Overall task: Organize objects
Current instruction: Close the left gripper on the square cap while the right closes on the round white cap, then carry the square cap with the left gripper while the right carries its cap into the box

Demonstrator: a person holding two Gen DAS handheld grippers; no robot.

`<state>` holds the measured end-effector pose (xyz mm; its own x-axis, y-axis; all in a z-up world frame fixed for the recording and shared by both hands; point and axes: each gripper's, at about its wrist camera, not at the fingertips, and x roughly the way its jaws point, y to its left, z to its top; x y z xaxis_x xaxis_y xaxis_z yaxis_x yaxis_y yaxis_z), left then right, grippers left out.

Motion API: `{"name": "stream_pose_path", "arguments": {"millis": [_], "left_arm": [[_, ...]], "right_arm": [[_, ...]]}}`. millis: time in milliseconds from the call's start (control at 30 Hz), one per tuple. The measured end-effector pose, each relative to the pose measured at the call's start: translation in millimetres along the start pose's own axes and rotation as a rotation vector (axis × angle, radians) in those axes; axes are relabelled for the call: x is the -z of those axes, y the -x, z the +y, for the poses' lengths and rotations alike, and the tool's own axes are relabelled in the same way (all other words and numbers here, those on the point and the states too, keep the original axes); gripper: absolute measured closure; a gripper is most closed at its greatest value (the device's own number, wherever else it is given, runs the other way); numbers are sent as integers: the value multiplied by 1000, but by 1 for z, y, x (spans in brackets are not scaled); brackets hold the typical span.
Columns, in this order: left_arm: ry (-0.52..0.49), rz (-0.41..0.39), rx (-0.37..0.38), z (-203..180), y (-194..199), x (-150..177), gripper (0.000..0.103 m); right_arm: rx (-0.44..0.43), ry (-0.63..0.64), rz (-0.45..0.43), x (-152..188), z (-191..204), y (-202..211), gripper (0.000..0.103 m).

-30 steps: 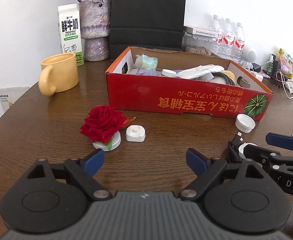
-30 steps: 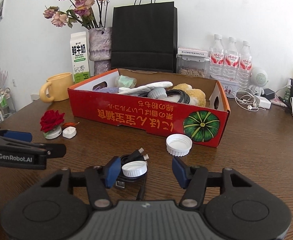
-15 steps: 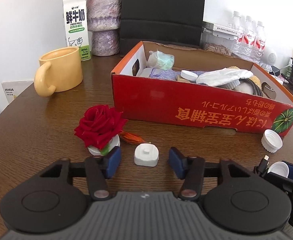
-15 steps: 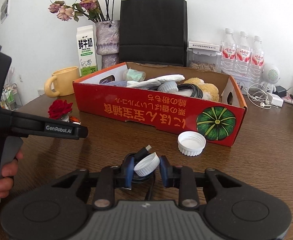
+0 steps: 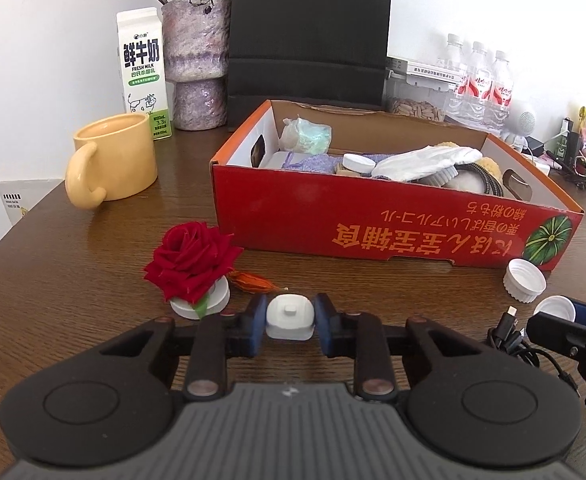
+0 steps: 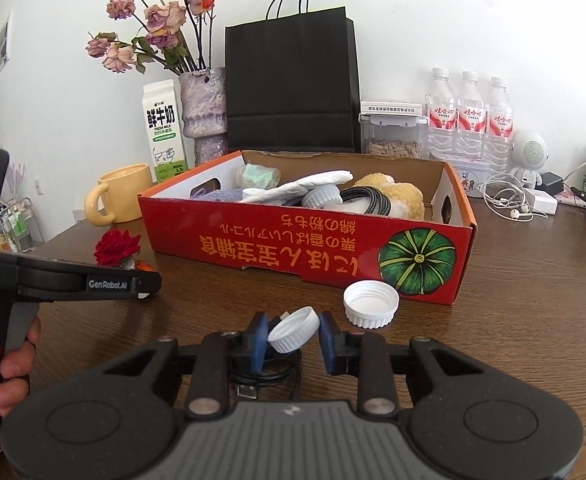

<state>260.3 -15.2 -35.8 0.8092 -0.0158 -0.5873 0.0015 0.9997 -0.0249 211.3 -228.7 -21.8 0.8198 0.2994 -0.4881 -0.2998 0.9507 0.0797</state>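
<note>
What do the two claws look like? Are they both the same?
Yes, they match. Each claw, left and right, has black arms with blue pads at the tips, round black discs and a ribbed grey base. The left one's side carries white "GenRobot.AI" lettering and a pistol-style handle. No sleeve shows.

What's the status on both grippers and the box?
Left gripper closed on white plug. Right gripper closed on tilted white cap. Red box ahead, path clear.

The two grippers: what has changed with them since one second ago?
The left gripper moved up to the small white block and has just been closing on it. The right gripper closed on a white cap, tilting it. The rose, red box and loose cap stayed.
</note>
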Motion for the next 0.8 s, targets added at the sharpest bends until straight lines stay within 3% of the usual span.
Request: {"name": "stream_pose_path", "arguments": {"millis": [467,800], "left_arm": [[-22,-112,83,-20,48,-21,76],[-33,-166,114,-40,34,-57,76]], "right_arm": [[10,3,-109,-25,0,24,77],[18,36,-190,-70,-4,11,77]]}}
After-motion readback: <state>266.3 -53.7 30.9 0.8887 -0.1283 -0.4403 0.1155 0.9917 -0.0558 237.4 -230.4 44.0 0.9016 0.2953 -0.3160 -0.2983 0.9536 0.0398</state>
